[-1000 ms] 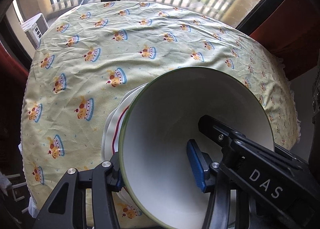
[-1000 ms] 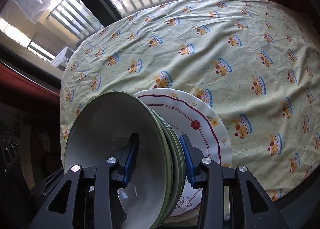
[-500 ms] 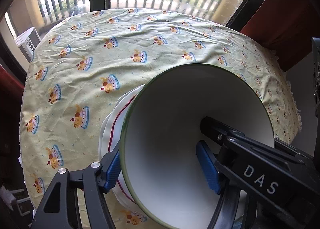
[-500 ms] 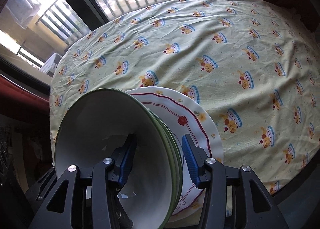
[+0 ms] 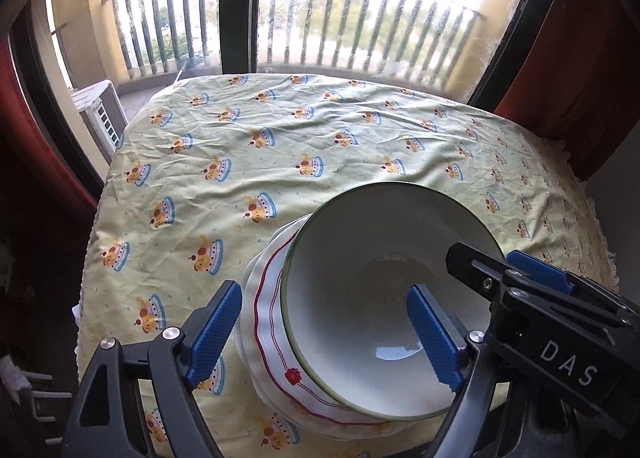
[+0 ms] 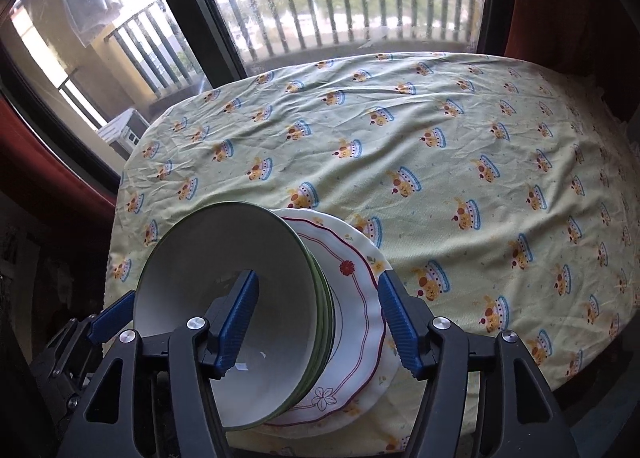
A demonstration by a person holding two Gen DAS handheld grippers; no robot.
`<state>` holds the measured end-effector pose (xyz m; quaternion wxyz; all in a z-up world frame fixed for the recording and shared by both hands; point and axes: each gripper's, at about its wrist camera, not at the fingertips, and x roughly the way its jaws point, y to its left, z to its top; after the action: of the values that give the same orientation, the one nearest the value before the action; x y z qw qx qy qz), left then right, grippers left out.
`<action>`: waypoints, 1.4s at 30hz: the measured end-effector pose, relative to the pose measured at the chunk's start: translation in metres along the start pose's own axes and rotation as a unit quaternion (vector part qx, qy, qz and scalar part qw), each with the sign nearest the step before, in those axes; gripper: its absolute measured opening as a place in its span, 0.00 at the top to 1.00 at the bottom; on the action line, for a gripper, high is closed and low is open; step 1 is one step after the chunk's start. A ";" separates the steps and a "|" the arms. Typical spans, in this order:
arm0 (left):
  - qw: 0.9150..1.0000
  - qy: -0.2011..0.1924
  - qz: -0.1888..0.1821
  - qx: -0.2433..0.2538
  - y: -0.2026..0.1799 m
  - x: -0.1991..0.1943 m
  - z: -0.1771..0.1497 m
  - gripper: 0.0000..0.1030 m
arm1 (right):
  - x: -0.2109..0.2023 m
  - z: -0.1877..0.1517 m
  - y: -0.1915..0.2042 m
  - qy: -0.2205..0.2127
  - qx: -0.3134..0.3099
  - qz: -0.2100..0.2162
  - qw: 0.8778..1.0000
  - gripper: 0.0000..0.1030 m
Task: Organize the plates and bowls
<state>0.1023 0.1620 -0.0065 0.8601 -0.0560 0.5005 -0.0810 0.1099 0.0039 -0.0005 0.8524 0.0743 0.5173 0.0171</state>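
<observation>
Stack of green-rimmed bowls (image 6: 236, 310) nested together, sitting on a pile of scalloped red-trim plates (image 6: 356, 322), at the near edge of the worktop (image 6: 440, 146) with its yellow printed cloth. From the left wrist view only the top bowl (image 5: 360, 298) shows, over the plates (image 5: 268, 322). How many bowls are in the nest is hard to count; rims overlap, looks like three or more.

Left gripper (image 5: 326, 334): fingers wide, one blue pad outside the plate edge, the other inside the top bowl, no squeeze visible. Right gripper (image 6: 318, 326): fingers also wide, one pad inside the bowl, the other out past the plate rim, touching nothing firmly as far as can be seen. The right gripper also shows at lower right of the left wrist view.

Step in hand, as judged: let go and back off with the stack left tidy. To do it well: pull each gripper straight back and up so the inner pad clears the bowl wall without dragging it; go one hand at a time; watch the stack, since it sits close to the worktop edge and a nudge toward the person could tip it off.

Versus a second ago: both pairs of fingers were pinched on the bowl rims then, left on the top bowl wall, right across the nested rims; now both are spread. Bowls looked tilted toward the cameras before, now sit flatter on the plates. Both cameras have drawn back and higher; more window and railing in frame.
</observation>
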 end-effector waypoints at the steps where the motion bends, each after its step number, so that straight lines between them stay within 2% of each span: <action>1: 1.000 -0.010 0.005 -0.003 -0.002 -0.007 -0.001 0.15 | -0.006 -0.001 -0.003 -0.008 -0.002 0.004 1.000 0.34; 7: 0.997 -0.072 0.030 -0.021 -0.012 -0.044 -0.014 0.13 | -0.047 -0.011 -0.029 -0.062 -0.002 0.021 0.998 0.25; 12: 0.992 -0.113 0.030 -0.039 -0.018 -0.065 -0.036 0.05 | -0.070 -0.025 -0.055 -0.097 -0.011 0.011 0.995 0.23; 21: 0.985 -0.162 0.050 -0.013 -0.041 -0.066 -0.087 0.00 | -0.078 -0.076 -0.083 -0.161 -0.037 -0.028 0.986 0.23; 27: 0.982 -0.180 0.061 -0.010 -0.046 -0.060 -0.116 0.00 | -0.075 -0.111 -0.091 -0.194 -0.064 -0.057 0.977 0.23; 29: 0.984 -0.170 0.060 -0.003 -0.047 -0.056 -0.124 0.00 | -0.075 -0.119 -0.095 -0.199 -0.062 -0.061 0.976 0.23; 36: 0.983 -0.173 0.052 -0.010 -0.046 -0.061 -0.133 0.00 | -0.076 -0.142 -0.101 -0.192 -0.042 -0.059 0.979 0.23; 42: 0.982 -0.183 0.056 0.001 -0.054 -0.066 -0.136 0.00 | -0.083 -0.144 -0.097 -0.205 -0.048 -0.061 0.976 0.17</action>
<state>-0.0521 0.1201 -0.0080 0.9403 -0.0404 0.3372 -0.0215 -0.0611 -0.0851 -0.0067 0.9425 0.0034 0.3332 -0.0253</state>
